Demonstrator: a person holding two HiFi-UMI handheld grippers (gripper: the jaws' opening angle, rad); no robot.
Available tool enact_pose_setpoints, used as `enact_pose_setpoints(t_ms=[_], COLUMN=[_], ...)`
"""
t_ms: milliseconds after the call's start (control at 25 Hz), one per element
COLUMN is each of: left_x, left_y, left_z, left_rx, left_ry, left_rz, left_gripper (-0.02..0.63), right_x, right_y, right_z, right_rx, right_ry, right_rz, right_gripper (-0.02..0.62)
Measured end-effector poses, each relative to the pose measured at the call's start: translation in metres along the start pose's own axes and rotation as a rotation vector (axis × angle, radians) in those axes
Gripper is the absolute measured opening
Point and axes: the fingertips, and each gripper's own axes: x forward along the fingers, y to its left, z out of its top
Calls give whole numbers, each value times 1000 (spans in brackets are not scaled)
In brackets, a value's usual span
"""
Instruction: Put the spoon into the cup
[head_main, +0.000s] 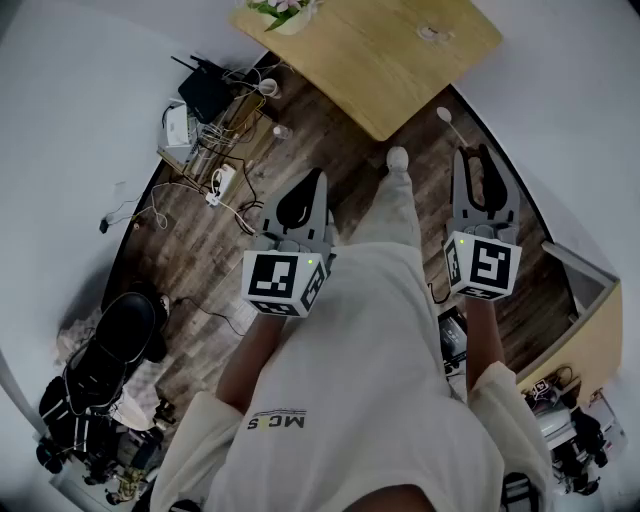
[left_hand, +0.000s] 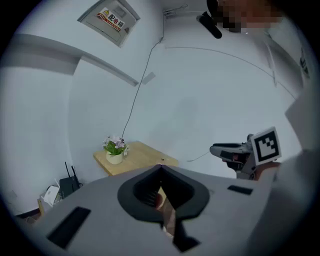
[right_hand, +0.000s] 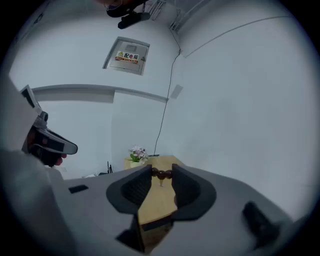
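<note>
The wooden table (head_main: 400, 70) stands ahead of me, with a small pale thing (head_main: 435, 33) on its top that is too small to name. A pale spoon-shaped thing (head_main: 450, 125) shows just ahead of my right gripper (head_main: 476, 152); I cannot tell whether they touch. The right gripper's jaws stand apart. In the right gripper view a small brown beaded shape (right_hand: 161, 174) shows in the gap at the fingertips, and I cannot tell what it is. My left gripper (head_main: 320, 175) is shut with nothing in it, held beside the right one above the floor.
A potted flower (head_main: 285, 12) sits on the table's far left corner. A black router (head_main: 205, 90), a power strip (head_main: 222, 180) and loose cables lie on the wood floor at the left. A black chair (head_main: 120, 340) stands lower left, a cabinet (head_main: 590, 330) at the right.
</note>
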Motion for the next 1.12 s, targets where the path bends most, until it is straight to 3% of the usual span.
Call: enact_pose_setpoints(t_ms=[320,680,1120], left_x=[-91,-114,-75], left_y=[-46,-144,-120], left_z=[-37,-61,-70], left_rx=[36,108,120], left_ry=[-15,-7,82], left_rz=[-79,-152,-129], left_gripper=[11,11,11], right_x=[-153,-242,-186], right_y=[74,53,41], right_z=[-47,-74,-80], right_rx=[183,208,234], right_ry=[33,-7,-17], right_rz=[25,5,21], right_gripper=[126,126,126])
